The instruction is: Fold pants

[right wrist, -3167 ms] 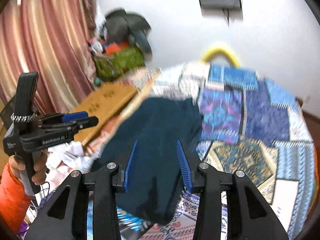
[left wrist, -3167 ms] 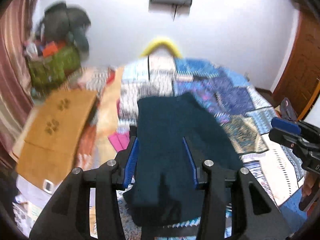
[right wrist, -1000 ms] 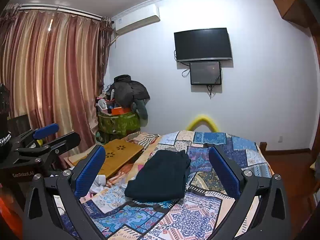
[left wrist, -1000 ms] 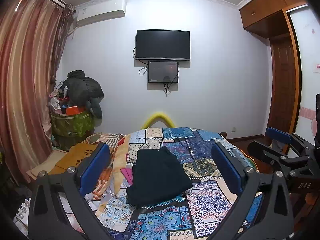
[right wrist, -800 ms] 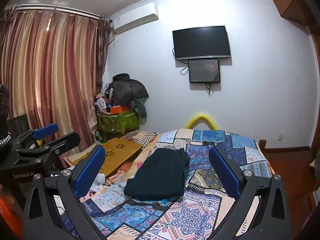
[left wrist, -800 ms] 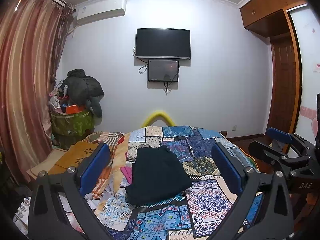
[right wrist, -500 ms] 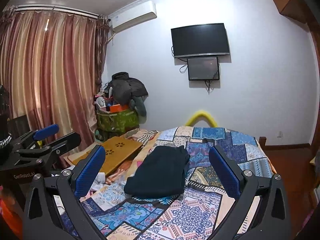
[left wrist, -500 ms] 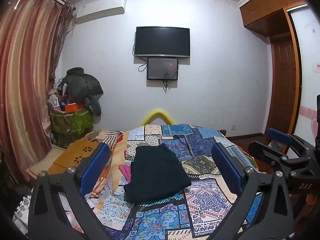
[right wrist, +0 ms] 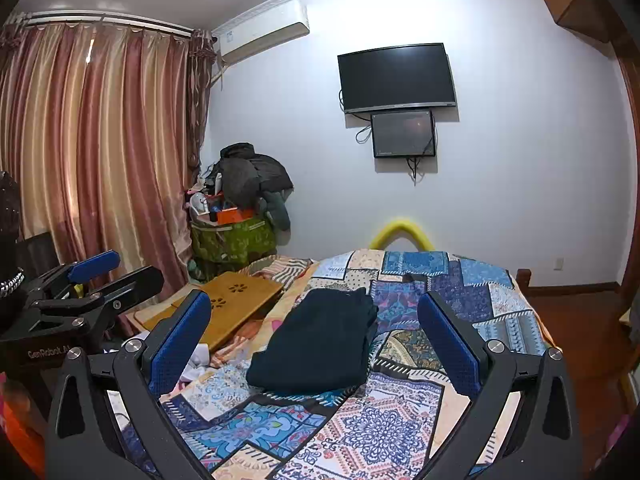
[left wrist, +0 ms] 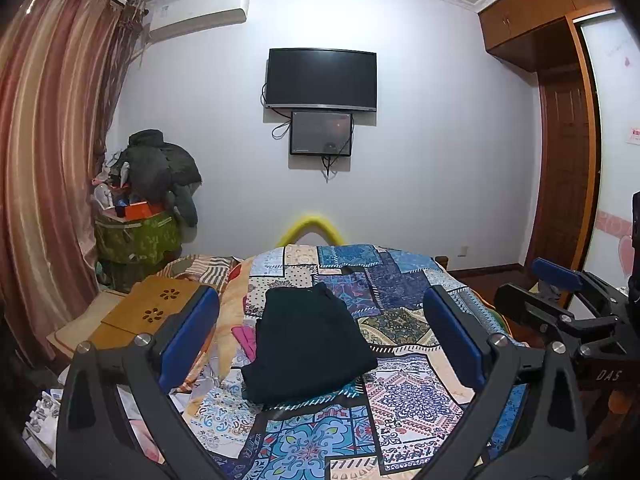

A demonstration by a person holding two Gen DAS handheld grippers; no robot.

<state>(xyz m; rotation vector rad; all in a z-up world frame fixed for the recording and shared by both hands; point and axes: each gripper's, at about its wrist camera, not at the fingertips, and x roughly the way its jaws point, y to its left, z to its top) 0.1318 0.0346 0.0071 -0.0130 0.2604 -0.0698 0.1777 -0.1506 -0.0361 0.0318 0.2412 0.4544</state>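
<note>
Left gripper (left wrist: 320,332) and right gripper (right wrist: 314,330), both spread wide and empty, hover well apart from the folded dark pants (left wrist: 306,344), which lie on the patchwork bedspread (left wrist: 404,400) near the bed's left side.

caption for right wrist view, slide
Open right hand-held gripper hangs back from folded dark pants lying on the patchwork bedspread.

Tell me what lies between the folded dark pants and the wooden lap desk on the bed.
In the left wrist view, orange-yellow bedding and a pink cloth lie between the pants and the lap desk.
</note>
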